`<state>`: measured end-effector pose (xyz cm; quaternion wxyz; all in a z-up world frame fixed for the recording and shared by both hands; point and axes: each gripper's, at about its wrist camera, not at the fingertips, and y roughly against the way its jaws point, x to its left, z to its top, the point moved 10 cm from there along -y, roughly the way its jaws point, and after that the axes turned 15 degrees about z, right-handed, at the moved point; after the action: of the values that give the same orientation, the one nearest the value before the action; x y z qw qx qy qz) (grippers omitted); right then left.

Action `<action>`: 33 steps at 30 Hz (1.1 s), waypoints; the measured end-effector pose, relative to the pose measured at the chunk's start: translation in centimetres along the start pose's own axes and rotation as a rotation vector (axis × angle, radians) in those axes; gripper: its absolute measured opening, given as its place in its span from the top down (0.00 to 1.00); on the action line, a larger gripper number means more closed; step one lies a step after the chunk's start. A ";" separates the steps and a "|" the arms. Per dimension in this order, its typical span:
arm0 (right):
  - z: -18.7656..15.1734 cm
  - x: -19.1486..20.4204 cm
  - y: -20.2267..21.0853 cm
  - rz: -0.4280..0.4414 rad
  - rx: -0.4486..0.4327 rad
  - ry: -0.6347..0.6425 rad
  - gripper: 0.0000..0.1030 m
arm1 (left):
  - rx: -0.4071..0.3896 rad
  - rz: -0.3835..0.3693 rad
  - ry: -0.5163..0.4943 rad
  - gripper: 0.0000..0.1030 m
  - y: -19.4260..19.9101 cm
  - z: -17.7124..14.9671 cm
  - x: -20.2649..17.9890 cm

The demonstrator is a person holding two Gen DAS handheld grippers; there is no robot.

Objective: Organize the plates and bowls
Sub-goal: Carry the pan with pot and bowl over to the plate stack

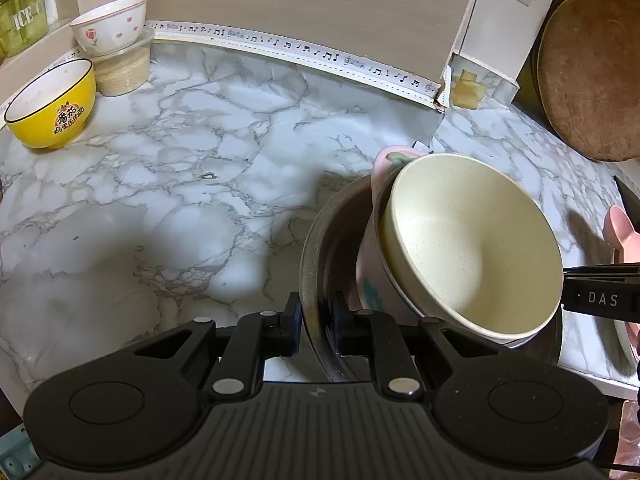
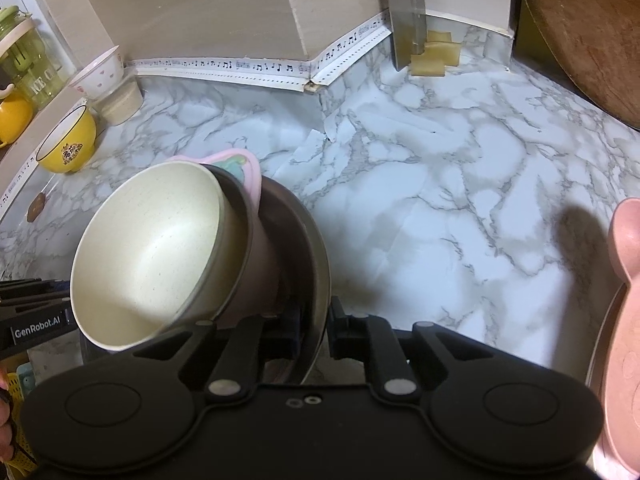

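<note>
Stack of dishes on marble counter [image 1: 200,152]: steel bowl [image 1: 316,240] at the bottom, pink-rimmed patterned dish [image 1: 384,160] inside it, cream bowl [image 1: 472,240] tilted on top. Left gripper [image 1: 316,320] jaws nearly closed, pinching steel bowl's rim on one side; right gripper [image 2: 314,328] likewise clamped on the opposite rim. Yellow bowl [image 1: 52,108] and white heart-print bowl [image 1: 110,24], sitting on a lidded plastic container [image 1: 124,70], well apart at the back wall. Pink plate [image 2: 624,340] at right edge. Round wooden board [image 1: 588,72] leaning far right.
</note>
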<state>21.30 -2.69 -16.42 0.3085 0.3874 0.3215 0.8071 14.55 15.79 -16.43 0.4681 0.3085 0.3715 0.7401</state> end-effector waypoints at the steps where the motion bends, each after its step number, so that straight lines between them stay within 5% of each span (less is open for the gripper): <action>1: 0.0 0.0 0.1 -0.001 -0.001 -0.001 0.87 | 0.000 -0.001 0.000 0.86 0.1 0.0 -0.1; 21: 0.1 -0.8 4.5 -0.013 -0.083 -0.006 0.87 | -0.075 -0.024 -0.058 0.86 3.7 1.6 -2.8; 33: -0.7 -5.1 11.5 -0.056 -0.168 -0.062 0.87 | -0.123 -0.111 -0.145 0.86 7.4 2.8 -10.5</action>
<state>20.46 -13.58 -10.24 0.3722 0.3756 0.2536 0.8100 17.33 4.70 -9.90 0.5521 0.3110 0.3069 0.7101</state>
